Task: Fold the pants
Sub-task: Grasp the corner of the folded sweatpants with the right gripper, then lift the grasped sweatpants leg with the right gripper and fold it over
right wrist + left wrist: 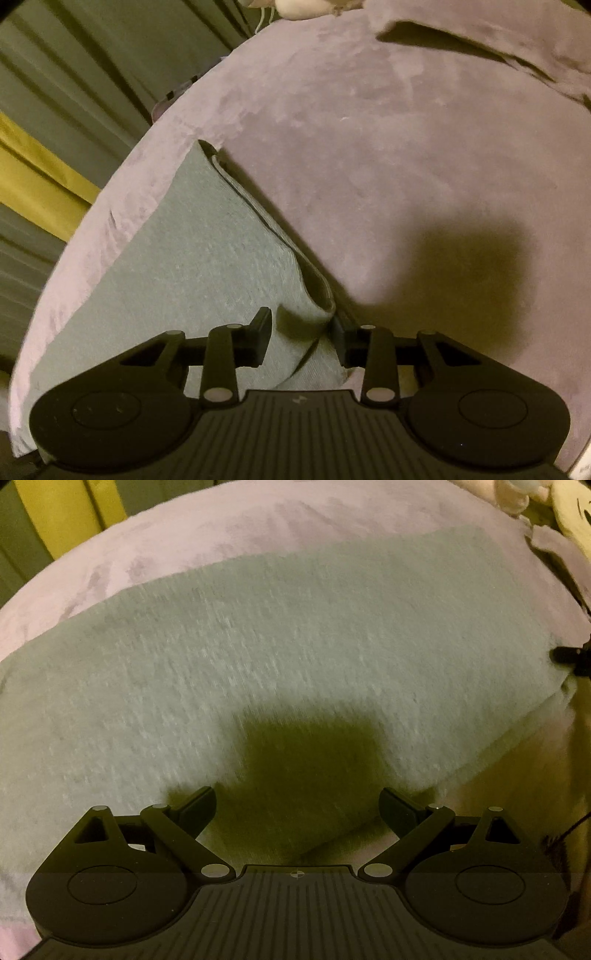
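Grey knit pants lie flat across a mauve plush cover. My left gripper hangs open just above them, near their front edge, casting a dark shadow on the cloth. In the right wrist view the pants run away to the upper left, with the layered hem along their right side. My right gripper stands partly closed around a raised fold of the pants' end. The right finger touches that fold. A thin gap shows beside the left finger.
The mauve cover spreads wide to the right of the pants. A folded flap of it lies at the far right. Yellow and grey curtains hang beyond the bed's edge. Pale soft items sit at the far corner.
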Available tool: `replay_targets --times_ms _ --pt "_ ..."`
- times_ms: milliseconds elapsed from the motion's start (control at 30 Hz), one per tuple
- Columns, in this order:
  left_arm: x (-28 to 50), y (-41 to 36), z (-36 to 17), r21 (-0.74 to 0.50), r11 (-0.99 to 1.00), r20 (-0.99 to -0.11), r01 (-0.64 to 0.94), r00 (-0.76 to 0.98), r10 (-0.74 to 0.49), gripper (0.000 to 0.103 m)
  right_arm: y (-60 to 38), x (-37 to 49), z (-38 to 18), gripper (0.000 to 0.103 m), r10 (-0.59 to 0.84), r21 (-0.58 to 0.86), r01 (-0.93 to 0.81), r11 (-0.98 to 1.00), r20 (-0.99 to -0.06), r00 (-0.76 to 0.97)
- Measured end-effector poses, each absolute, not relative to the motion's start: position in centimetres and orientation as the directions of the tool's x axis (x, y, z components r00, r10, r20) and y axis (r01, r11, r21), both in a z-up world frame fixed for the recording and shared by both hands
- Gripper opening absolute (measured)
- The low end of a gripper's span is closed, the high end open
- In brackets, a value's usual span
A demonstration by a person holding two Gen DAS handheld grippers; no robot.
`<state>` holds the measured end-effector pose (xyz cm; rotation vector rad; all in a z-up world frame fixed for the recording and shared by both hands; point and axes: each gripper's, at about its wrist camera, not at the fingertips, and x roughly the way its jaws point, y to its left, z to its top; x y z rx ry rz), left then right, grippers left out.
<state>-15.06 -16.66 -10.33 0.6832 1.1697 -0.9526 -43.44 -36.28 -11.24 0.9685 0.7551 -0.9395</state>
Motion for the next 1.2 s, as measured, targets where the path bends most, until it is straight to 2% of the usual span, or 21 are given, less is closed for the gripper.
replay_targets --times_ms 33,67,300,400,433,633,733,800,900,1067,1100,1133,1167,1200 --pt "-15.1 -16.6 -10.4 -0.031 0.453 -0.962 0.891 0.097 -0.255 0.098 -36.3 -43.2 -11.2 0.021 -0.313 0.324 0.908 0.267 -0.862 0.400" --pt "-15.0 -16.7 -10.5 -0.030 0.449 -0.962 0.893 0.096 -0.255 0.098 -36.3 -42.9 -11.1 0.019 -0.318 0.314 0.907 0.280 -0.861 0.396" --pt "-14.7 -16.4 -11.2 -0.022 0.451 -0.967 0.892 0.095 -0.235 0.098 -36.3 -43.3 -10.5 0.017 -0.344 0.286 0.910 0.299 -0.858 0.382" --pt "-14.6 -16.5 -11.4 -0.028 0.459 -0.970 0.888 0.087 -0.227 0.098 -36.2 -43.5 -10.6 0.015 -0.338 0.323 0.897 0.300 -0.843 0.417" --pt "-14.6 -16.5 -11.4 -0.026 0.457 -0.971 0.889 0.087 -0.224 0.098 -36.1 -43.4 -10.7 0.009 -0.338 0.320 0.896 0.309 -0.844 0.417" --pt "-14.0 -16.0 -11.0 0.005 0.447 -0.968 0.894 0.116 -0.221 0.098 -35.2 -44.4 -8.4 0.008 -0.385 0.374 0.880 0.292 -0.797 0.466" --pt "-13.3 -15.5 -10.6 0.000 0.463 -0.965 0.886 0.121 -0.233 0.098 -34.4 -45.3 -7.4 0.008 -0.386 0.397 0.877 0.272 -0.790 0.477" --pt "-12.7 -15.3 -10.5 -0.003 0.479 -0.966 0.878 0.121 -0.229 0.098 -34.0 -45.4 -7.5 0.007 -0.403 0.360 0.887 0.290 -0.794 0.454" --pt "-12.2 -15.0 -10.6 -0.014 0.489 -0.964 0.872 0.118 -0.238 0.098 -34.1 -45.8 -9.5 0.007 -0.342 0.359 0.904 0.233 -0.840 0.422" --pt "-12.0 -15.0 -11.3 0.010 0.480 -0.970 0.877 0.125 -0.209 0.098 -34.8 -45.3 -12.2 0.008 -0.341 0.289 0.930 0.228 -0.871 0.354" --pt "-11.9 -14.7 -11.3 0.015 0.477 -0.969 0.879 0.130 -0.209 0.098 -35.1 -45.0 -12.2 0.010 -0.345 0.266 0.938 0.222 -0.878 0.331" --pt "-11.7 -14.5 -11.3 0.017 0.474 -0.970 0.880 0.130 -0.207 0.098 -35.2 -44.7 -11.8 0.016 -0.372 0.237 0.947 0.216 -0.877 0.304" --pt "-11.6 -14.2 -11.4 0.017 0.473 -0.971 0.881 0.129 -0.204 0.098 -35.1 -44.2 -11.0 0.024 -0.423 0.181 0.958 0.223 -0.867 0.263" --pt "-11.3 -13.8 -11.6 0.016 0.473 -0.972 0.881 0.124 -0.199 0.098 -34.8 -43.6 -9.9 0.026 -0.491 0.099 0.969 0.227 -0.848 0.201"
